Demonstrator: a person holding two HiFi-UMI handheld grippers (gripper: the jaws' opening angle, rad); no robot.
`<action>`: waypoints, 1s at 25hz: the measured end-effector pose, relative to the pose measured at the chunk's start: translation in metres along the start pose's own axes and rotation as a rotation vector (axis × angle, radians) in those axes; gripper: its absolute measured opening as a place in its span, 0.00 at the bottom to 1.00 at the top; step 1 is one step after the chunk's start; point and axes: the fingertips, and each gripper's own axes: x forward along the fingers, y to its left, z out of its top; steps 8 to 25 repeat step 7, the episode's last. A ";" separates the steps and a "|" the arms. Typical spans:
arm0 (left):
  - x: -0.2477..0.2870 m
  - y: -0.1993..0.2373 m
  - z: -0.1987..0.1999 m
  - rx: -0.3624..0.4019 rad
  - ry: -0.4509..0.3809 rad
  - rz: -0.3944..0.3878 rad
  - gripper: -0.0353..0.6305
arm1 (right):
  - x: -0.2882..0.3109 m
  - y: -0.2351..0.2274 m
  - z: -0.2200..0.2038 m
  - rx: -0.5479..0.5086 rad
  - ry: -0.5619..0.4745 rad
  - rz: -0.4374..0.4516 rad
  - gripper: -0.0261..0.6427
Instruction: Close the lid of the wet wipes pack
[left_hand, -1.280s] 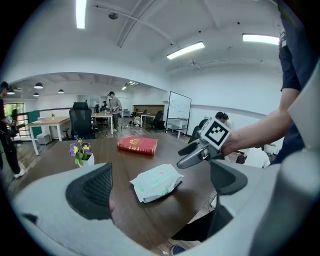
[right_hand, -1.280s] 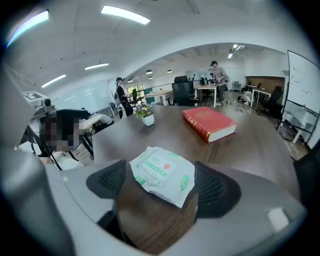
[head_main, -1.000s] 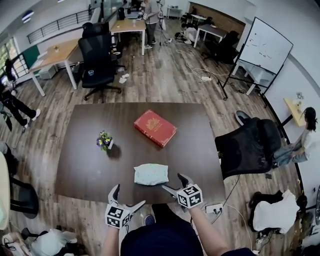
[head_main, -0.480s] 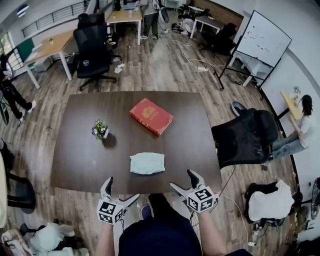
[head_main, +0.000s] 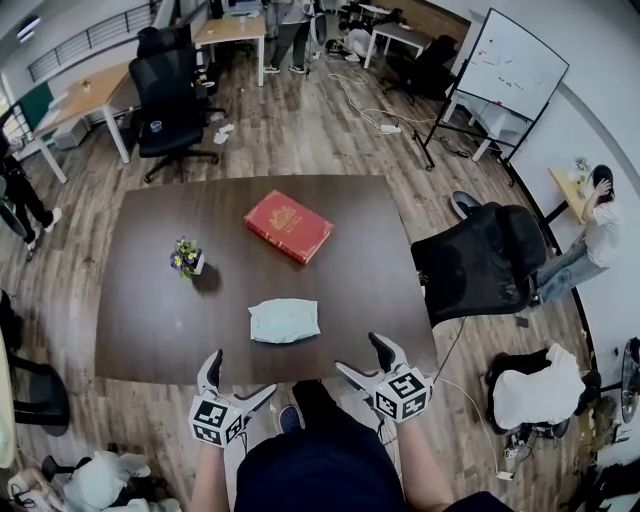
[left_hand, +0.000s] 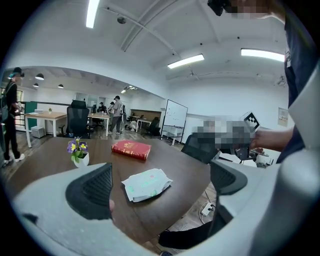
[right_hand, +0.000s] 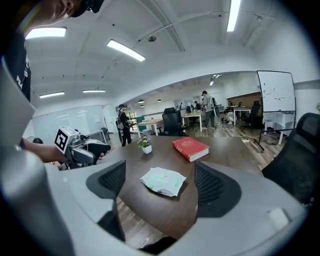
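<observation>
Left gripper (head_main: 240, 378): jaws spread, nothing between the pads. It is held off the table's front edge, near-left of the wet wipes pack (head_main: 284, 320).
Right gripper (head_main: 360, 357): jaws spread wide and empty. It is near-right of the pack and apart from it.
Wet wipes pack: lies flat on the dark table (head_main: 370, 270), close to the front edge. The lid flap is too small to make out, so open or closed cannot be told.
Risk, pack: soft and light. A one-sided press on the lid would probably slide or tip it unless the other gripper steadies it.
Risk, potted flowers (head_main: 186, 257): far-left of the pack. A wide left-hand sweep could topple them.
Red book (head_main: 288, 226): beyond the pack, apart from it.
View difference: the head view shows both grippers short of the pack. The gripper views show the pack's puffed top and print, and each shows the other gripper.
</observation>
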 end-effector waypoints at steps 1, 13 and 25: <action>0.000 0.000 0.000 -0.001 -0.001 -0.002 0.95 | -0.002 0.001 0.001 0.000 -0.001 0.001 0.71; -0.002 0.001 0.007 0.001 -0.013 -0.009 0.95 | -0.010 0.004 0.002 0.003 -0.001 0.007 0.70; -0.002 0.001 0.007 0.001 -0.013 -0.009 0.95 | -0.010 0.004 0.002 0.003 -0.001 0.007 0.70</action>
